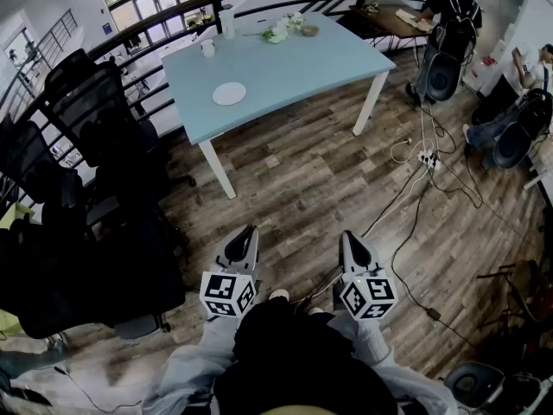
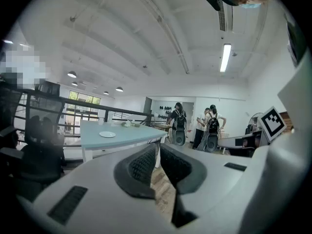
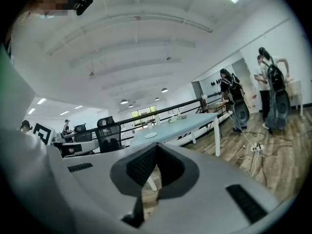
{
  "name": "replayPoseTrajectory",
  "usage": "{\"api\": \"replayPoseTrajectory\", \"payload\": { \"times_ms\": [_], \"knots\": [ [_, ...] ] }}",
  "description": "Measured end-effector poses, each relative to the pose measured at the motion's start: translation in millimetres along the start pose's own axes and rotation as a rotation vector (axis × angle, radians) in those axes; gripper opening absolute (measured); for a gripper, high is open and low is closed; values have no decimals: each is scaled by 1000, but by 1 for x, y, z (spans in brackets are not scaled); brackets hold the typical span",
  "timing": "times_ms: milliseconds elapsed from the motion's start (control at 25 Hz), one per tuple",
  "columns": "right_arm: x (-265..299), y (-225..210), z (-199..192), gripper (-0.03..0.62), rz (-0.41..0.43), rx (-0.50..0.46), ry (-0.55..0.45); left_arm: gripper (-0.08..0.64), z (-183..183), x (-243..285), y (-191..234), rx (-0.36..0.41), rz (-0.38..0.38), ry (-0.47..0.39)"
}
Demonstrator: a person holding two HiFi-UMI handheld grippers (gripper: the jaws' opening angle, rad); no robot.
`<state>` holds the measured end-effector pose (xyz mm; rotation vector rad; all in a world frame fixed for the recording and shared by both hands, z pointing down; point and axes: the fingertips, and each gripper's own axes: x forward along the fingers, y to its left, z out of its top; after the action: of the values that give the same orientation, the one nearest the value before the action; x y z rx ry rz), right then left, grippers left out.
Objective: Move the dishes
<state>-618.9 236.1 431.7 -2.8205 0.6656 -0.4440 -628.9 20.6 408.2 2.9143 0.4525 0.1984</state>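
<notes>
Pale-blue table [image 1: 285,63] carries your dishes. A white plate [image 1: 229,93] lies flat and face up near the table's near-left corner in the head view. Being round, it has no long axis of its own. The table's long side runs left to right there, rising toward the right.

Farther back stand a white cup [image 1: 208,47] and a tall white container [image 1: 226,21]. At the far edge sits a cluster of small dishes [image 1: 289,28], too small to name surely, though one may be a bowl.

Your left gripper [image 1: 250,231] and right gripper [image 1: 348,235] hang side by side over the wood floor [image 1: 294,180]. Both are well short of the table and point toward it. Each gripper view shows its jaws closed tip to tip with nothing between them.

The head view gives the plate's full round outline, while both gripper views see it nearly edge-on as a thin sliver. Cables [image 1: 415,197] on the floor show in the head view and the right gripper view, not the left. Only the gripper views take in the ceiling lights [image 2: 225,57].
</notes>
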Motion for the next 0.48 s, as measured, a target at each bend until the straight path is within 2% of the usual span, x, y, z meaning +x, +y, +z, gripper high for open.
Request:
{"api": "replayPoseTrajectory", "payload": {
  "times_ms": [200,480],
  "knots": [
    [4,0,-1,8,-9,33,-3,43,1,1,5,-3,-5,1],
    [13,2,-4,6,-34,30,-5,43,-3,7,16,-8,-21,8]
  ]
}}
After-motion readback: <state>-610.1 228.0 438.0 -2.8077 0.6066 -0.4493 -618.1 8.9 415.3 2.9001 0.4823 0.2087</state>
